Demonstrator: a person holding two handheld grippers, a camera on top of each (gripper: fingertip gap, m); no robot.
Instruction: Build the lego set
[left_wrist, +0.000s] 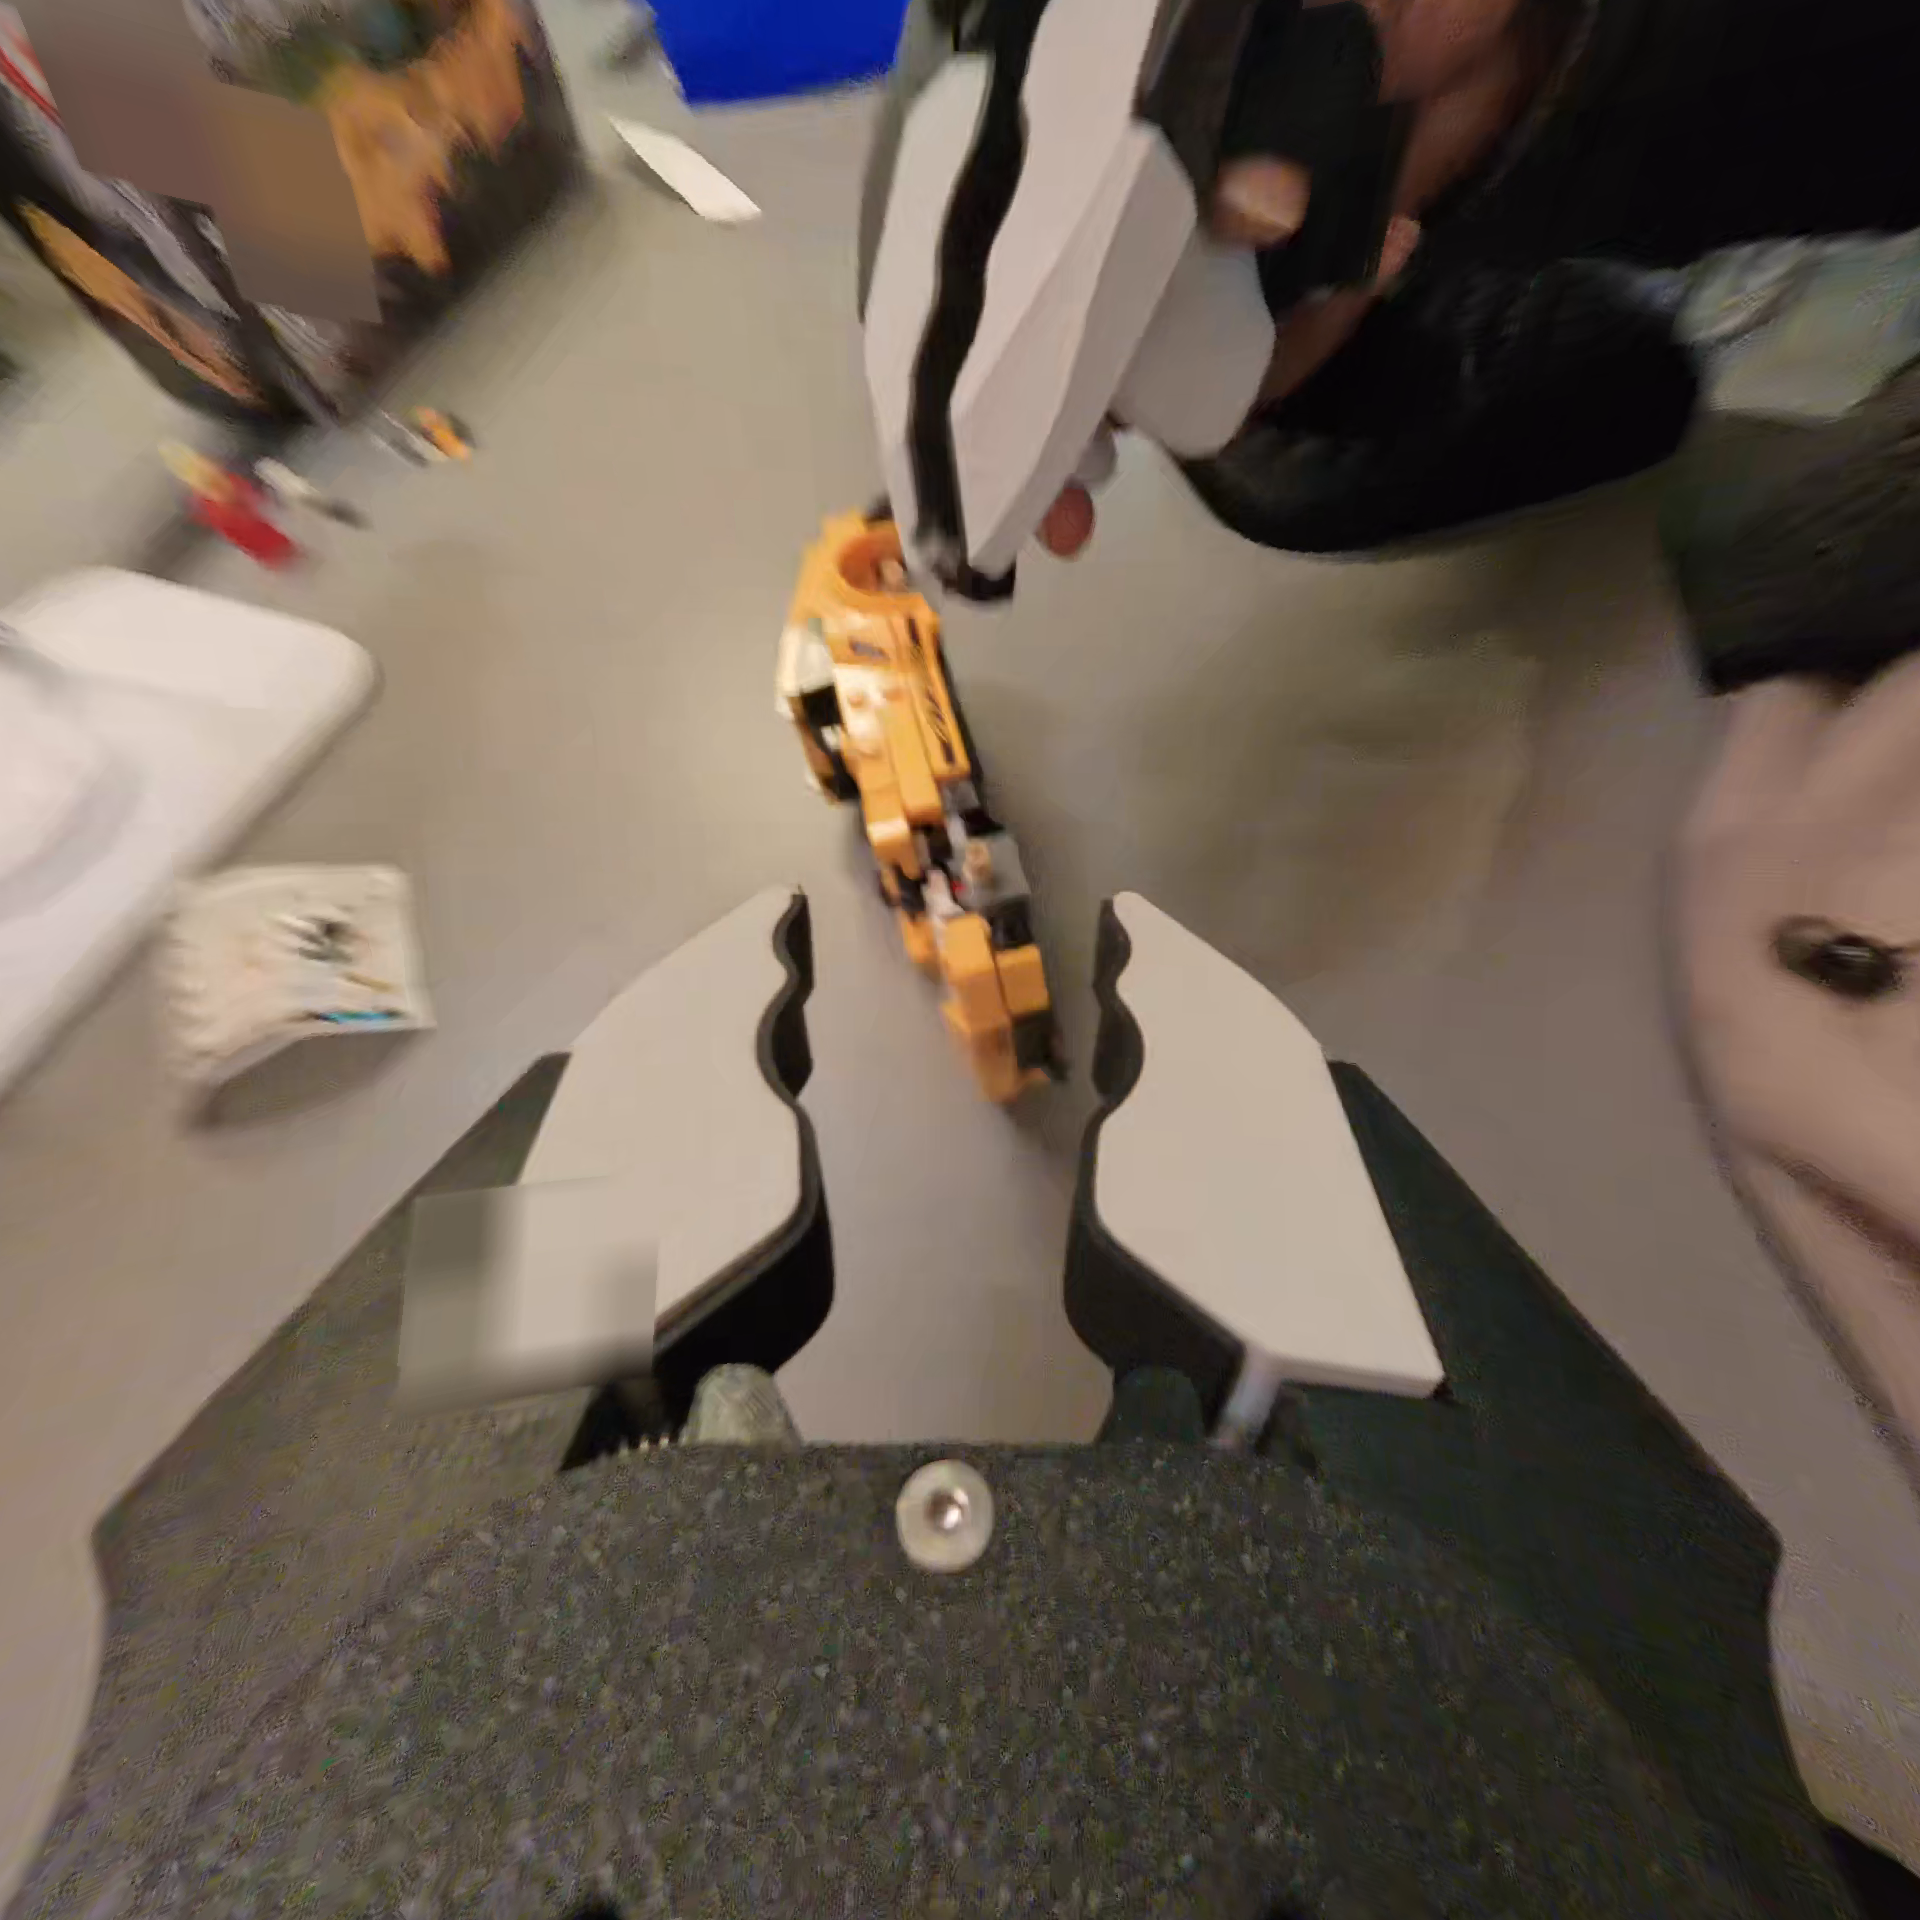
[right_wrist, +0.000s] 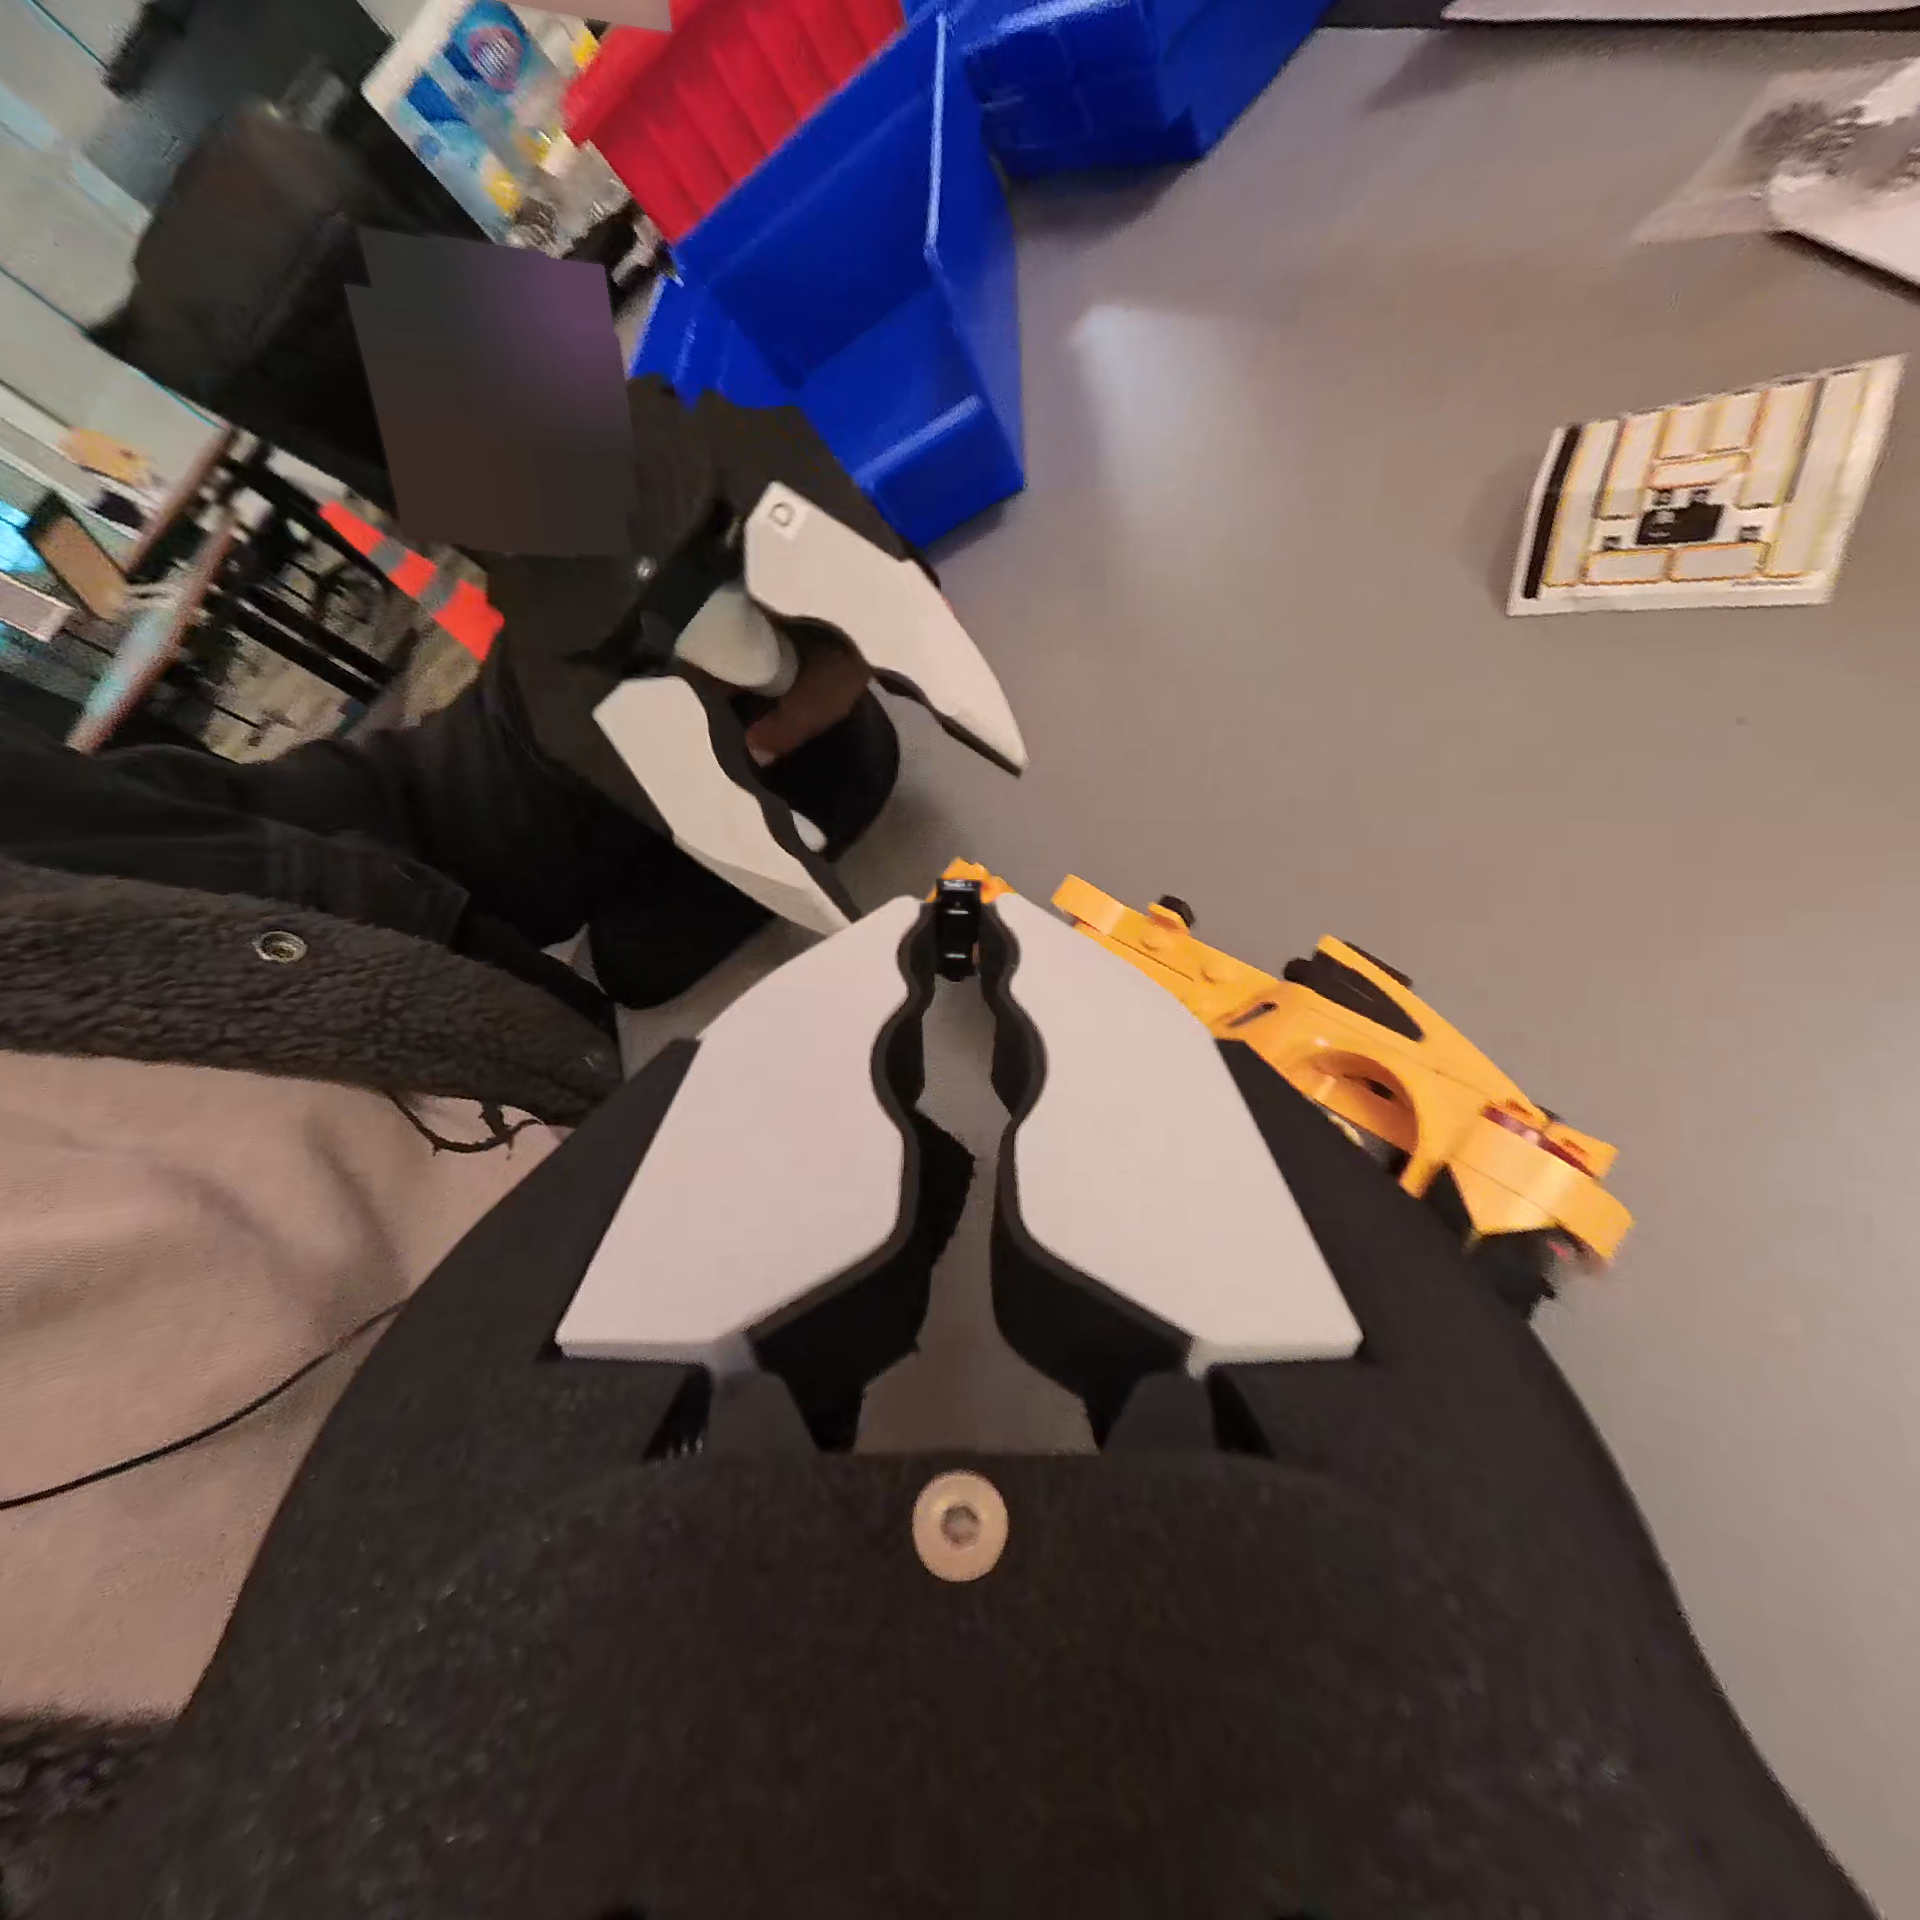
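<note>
Left gripper (left_wrist: 951, 914): jaws apart, nothing between them, hovering over the near end of the orange lego car (left_wrist: 914, 810). The car lies on the grey tabletop (left_wrist: 1247, 831), long axis running away from the left wrist camera, slightly off-centre toward the right finger.

Right gripper (right_wrist: 958, 914): jaws nearly together, clamped on a small black lego piece (right_wrist: 956, 925) right at the fingertips. In the left wrist view the right gripper (left_wrist: 961, 582) comes down with its tips at the far end of the car, by the round orange opening. Whether the piece touches the car, I can't tell. In the right wrist view the car (right_wrist: 1351, 1081) sits just right of the gripper, partly hidden behind its right finger; the left gripper (right_wrist: 935, 831) shows beyond the car, jaws spread.

Around the car:
- sticker sheet (right_wrist: 1694, 488) flat on the tabletop, well beyond the car in the right wrist view
- blue bins (right_wrist: 883, 312) further back, with a red bin (right_wrist: 727, 114) behind them
- a printed box (left_wrist: 260, 208) and a few loose red and orange pieces (left_wrist: 239, 509) far left of the car in the left wrist view, blurred
- a booklet (left_wrist: 301, 966) left of the car, beside a white tray (left_wrist: 156, 727)
</note>
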